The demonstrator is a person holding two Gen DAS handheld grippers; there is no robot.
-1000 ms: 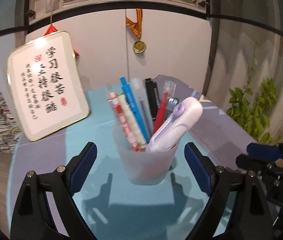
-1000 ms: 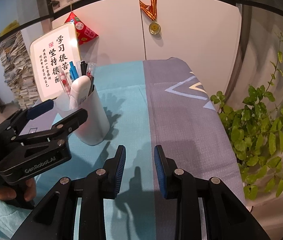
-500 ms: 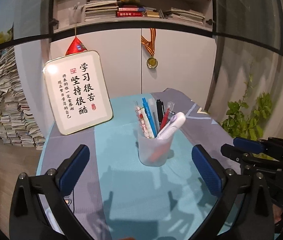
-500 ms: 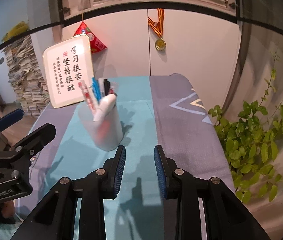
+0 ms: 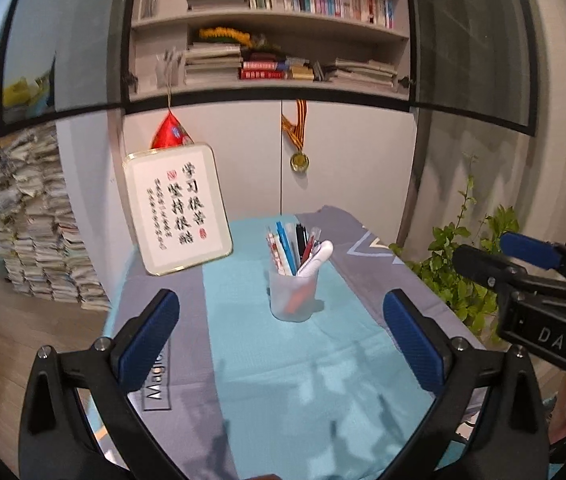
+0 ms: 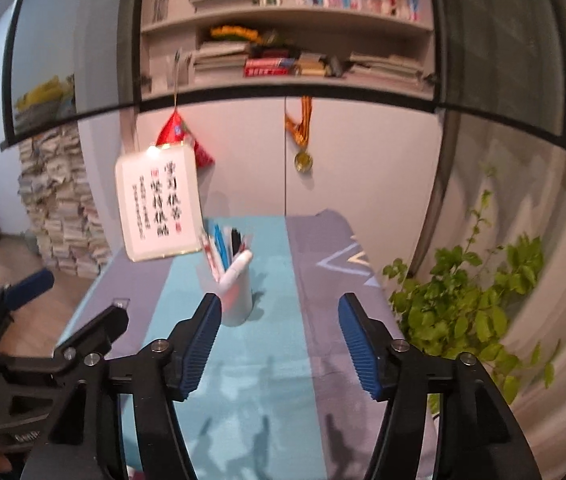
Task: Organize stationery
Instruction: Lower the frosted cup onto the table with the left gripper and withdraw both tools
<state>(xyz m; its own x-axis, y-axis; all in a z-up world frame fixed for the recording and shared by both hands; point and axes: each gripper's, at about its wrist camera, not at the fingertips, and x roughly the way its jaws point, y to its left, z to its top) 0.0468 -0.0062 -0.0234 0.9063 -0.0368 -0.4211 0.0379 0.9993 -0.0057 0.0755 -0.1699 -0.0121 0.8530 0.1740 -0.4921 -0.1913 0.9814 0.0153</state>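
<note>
A translucent cup (image 5: pixel 293 299) (image 6: pixel 239 300) stands upright on the teal and grey tablecloth (image 5: pixel 283 360) (image 6: pixel 267 360). In it are several pens and a white and lilac correction-tape holder (image 5: pixel 317 258) (image 6: pixel 237 270). My left gripper (image 5: pixel 281 334) hangs well back from the cup, wide open, nothing between its blue pads. My right gripper (image 6: pixel 279 344) is also back from the cup, its jaws opening and empty; the cup sits just beyond its left finger. Each gripper shows at the edge of the other's view.
A framed calligraphy board (image 5: pixel 177 208) (image 6: pixel 159 208) leans at the table's back left. A medal (image 5: pixel 299 160) hangs on the cabinet behind, under bookshelves (image 5: pixel 267 68). A green plant (image 6: pixel 471 304) stands right of the table, and stacked papers (image 5: pixel 31 220) on the left.
Both grippers have pulled back and up from the cup, which now looks small and far. The left jaws widened off the cup; the right jaws went from nearly shut to well apart.
</note>
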